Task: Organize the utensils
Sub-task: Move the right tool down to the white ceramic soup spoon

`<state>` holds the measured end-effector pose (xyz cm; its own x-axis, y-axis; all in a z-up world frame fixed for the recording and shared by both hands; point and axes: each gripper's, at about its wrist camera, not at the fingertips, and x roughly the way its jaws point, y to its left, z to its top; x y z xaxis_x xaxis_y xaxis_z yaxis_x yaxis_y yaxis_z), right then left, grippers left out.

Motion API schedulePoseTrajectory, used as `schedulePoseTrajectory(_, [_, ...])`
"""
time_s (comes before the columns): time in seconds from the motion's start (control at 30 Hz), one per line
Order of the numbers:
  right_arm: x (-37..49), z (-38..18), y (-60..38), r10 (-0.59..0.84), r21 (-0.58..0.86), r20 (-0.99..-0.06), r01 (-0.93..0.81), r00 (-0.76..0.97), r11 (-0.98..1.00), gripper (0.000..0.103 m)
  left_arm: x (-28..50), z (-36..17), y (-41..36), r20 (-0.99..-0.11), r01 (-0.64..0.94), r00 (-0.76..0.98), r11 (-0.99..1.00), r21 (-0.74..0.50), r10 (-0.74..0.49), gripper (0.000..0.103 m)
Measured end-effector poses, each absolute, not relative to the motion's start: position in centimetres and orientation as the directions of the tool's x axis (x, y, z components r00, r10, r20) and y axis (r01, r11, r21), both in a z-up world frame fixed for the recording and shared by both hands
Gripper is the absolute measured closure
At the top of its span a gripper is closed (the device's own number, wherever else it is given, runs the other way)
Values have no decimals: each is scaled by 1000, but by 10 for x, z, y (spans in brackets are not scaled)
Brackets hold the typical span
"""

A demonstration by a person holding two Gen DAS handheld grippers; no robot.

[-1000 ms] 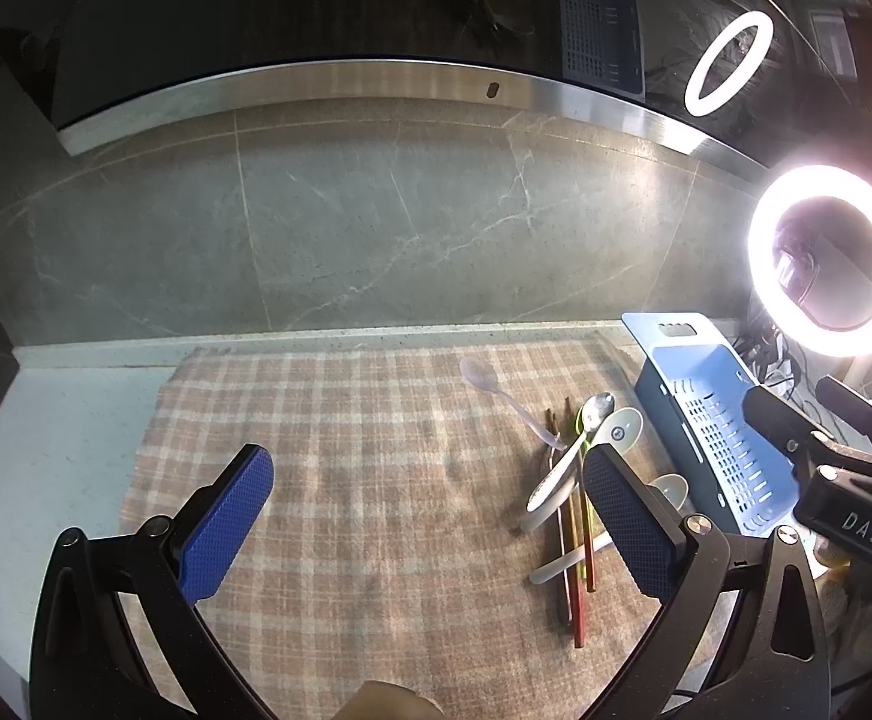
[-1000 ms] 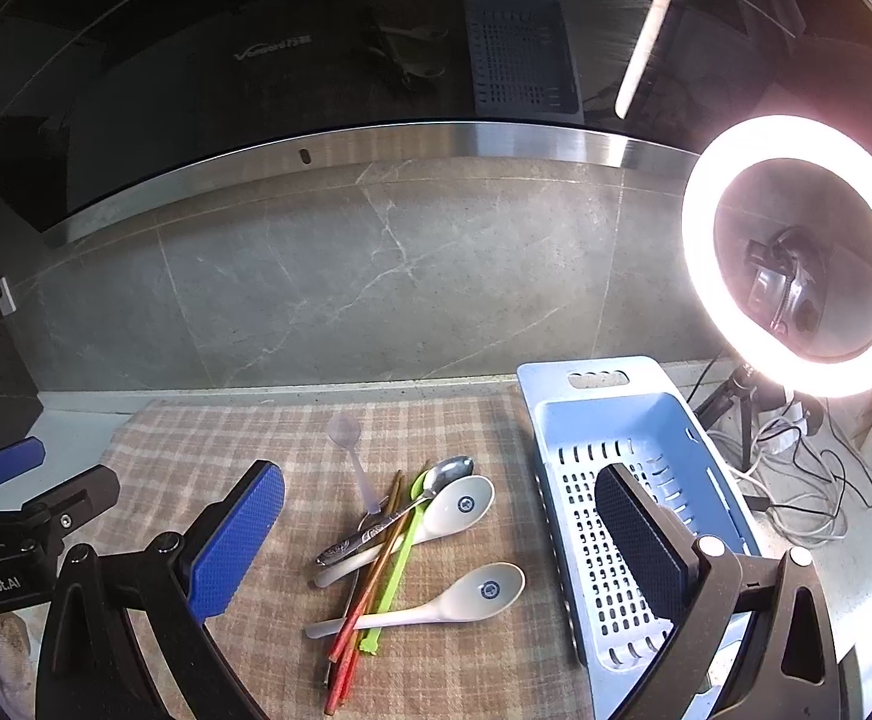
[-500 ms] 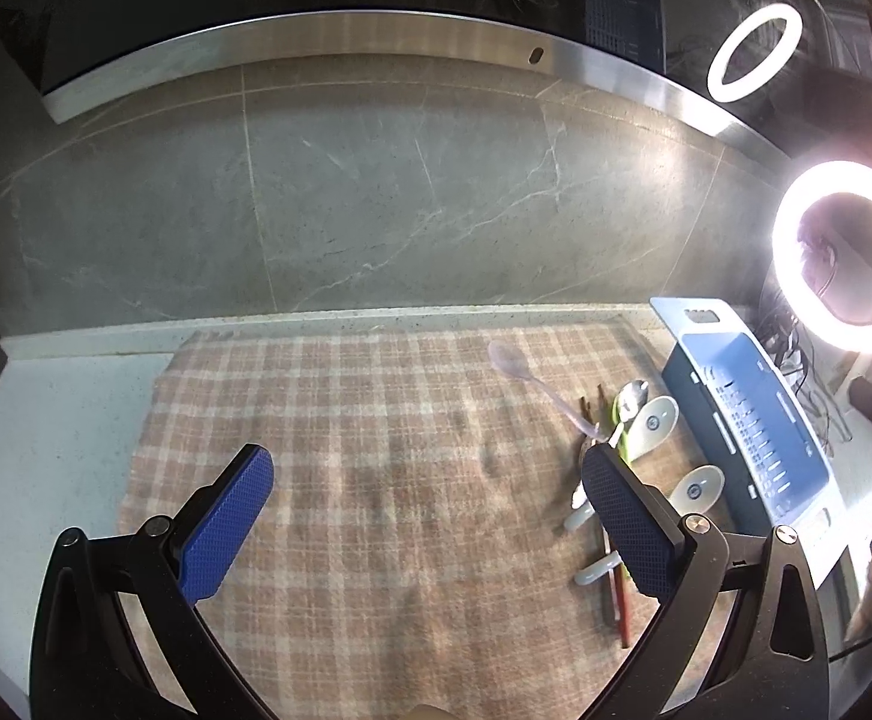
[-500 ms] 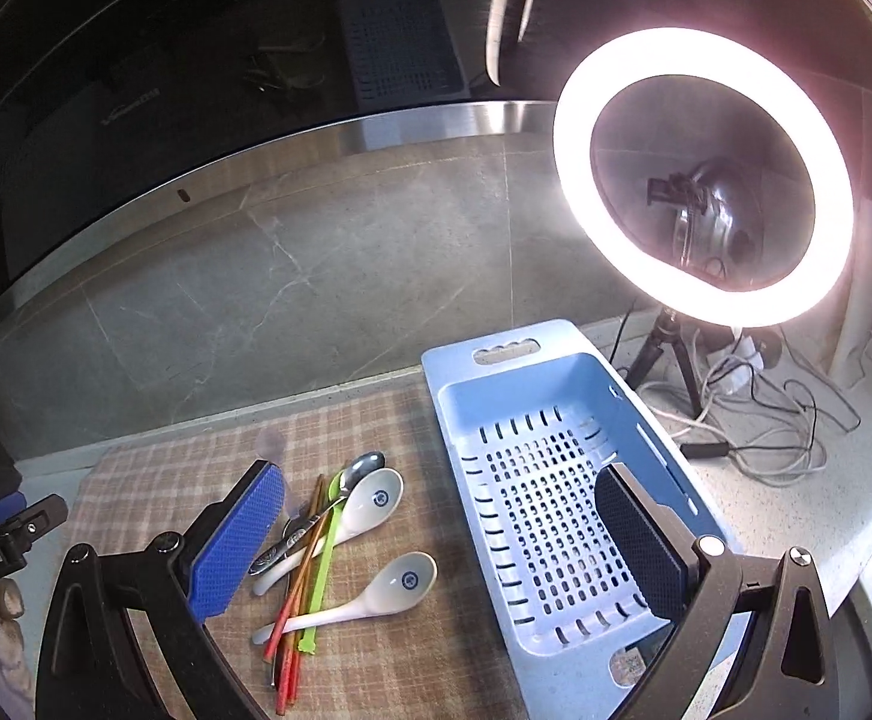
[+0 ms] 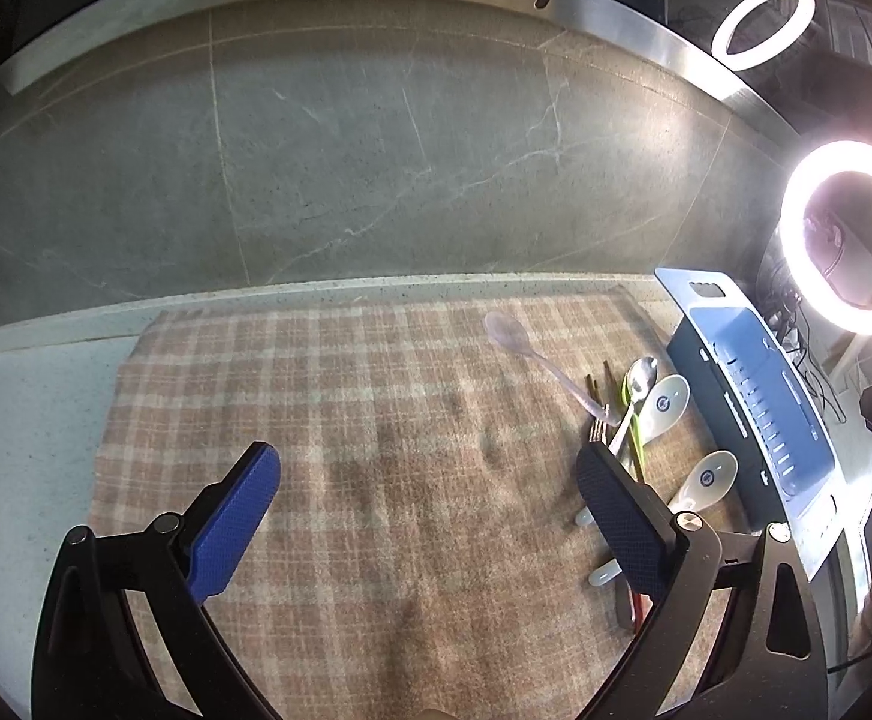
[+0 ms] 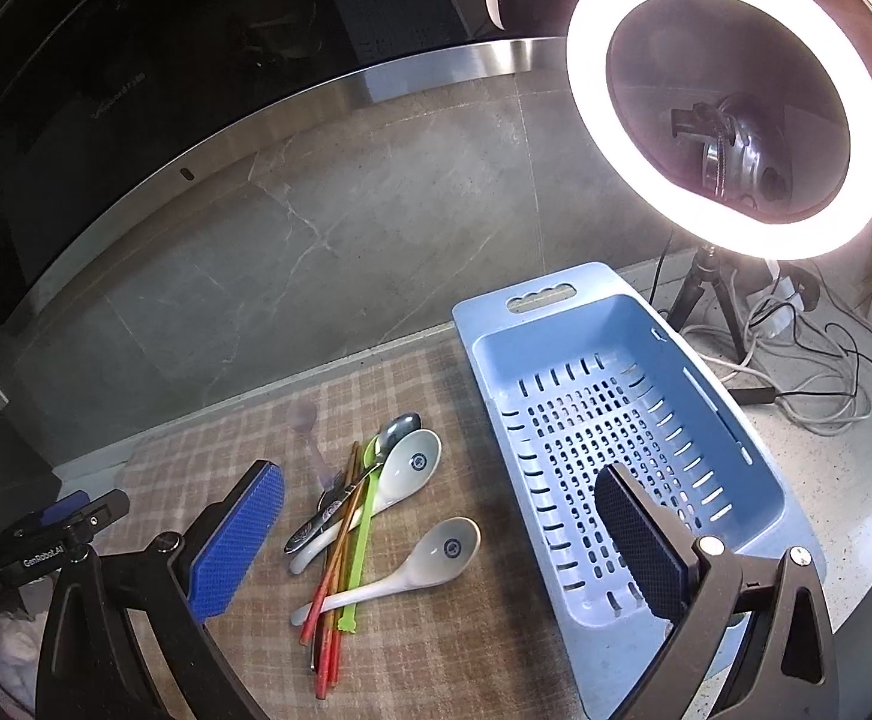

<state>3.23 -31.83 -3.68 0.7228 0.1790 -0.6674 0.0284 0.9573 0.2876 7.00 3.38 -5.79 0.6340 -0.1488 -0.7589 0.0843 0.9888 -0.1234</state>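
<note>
A pile of utensils lies on a plaid cloth [image 6: 436, 648]: two white ceramic spoons [image 6: 430, 558] [image 6: 406, 468], a metal spoon [image 6: 376, 450], red and orange chopsticks [image 6: 331, 588], a green stick [image 6: 361, 546] and a clear plastic spoon [image 5: 511, 333]. To their right stands an empty blue slotted basket [image 6: 592, 426]. My right gripper [image 6: 436, 540] hangs open above the pile and the basket's near end. My left gripper [image 5: 424, 510] is open over bare cloth, with the pile [image 5: 640, 414] by its right finger and partly hidden behind it.
A lit ring light [image 6: 730, 102] on a tripod stands behind the basket, with cables [image 6: 796, 384] on the white counter. A grey stone backsplash [image 5: 376, 168] and a steel-edged dark panel rise at the back. Bare white counter [image 5: 22, 420] lies left of the cloth.
The right gripper has swung to the right and risen, bringing the basket and ring light to the centre. The left view has pulled back and turned left. Both stay open and empty.
</note>
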Motion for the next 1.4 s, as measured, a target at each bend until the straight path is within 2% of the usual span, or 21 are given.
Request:
schedulePoseTrajectory(0.13, [32,-45,-318,209,323,-682,33,701,946,1,73,-62,33,-767,101,622,988,-120,-157,5])
schedulePoseTrajectory(0.33, [28,-58,-315,239,347,-713,35,660,937,11,78,-69,19,-780,165,591,978,-132,-205,10])
schedulePoseTrajectory(0.57, [24,-75,-314,266,379,-750,64,605,923,30,85,-77,4,-786,217,571,967,-135,-238,13])
schedulePoseTrajectory(0.67, [26,-82,-309,288,391,-764,59,578,919,40,85,-81,1,-791,241,555,960,-145,-259,22])
schedulePoseTrajectory(0.77, [30,-91,-299,317,406,-776,48,546,912,46,82,-89,-3,-801,270,527,950,-157,-282,24])
schedulePoseTrajectory(0.87, [34,-101,-292,332,408,-791,40,514,912,56,76,-97,-7,-808,305,500,936,-174,-313,36])
schedulePoseTrajectory(1.1, [55,-132,-293,389,479,-812,119,435,870,56,51,-128,-32,-834,490,356,844,-216,-421,59])
schedulePoseTrajectory(1.27, [63,-153,-301,424,531,-813,210,399,821,60,45,-138,-47,-846,569,293,792,-221,-446,60])
schedulePoseTrajectory(1.4, [65,-161,-308,390,515,-827,269,404,814,62,46,-141,-55,-847,606,286,770,-202,-448,60])
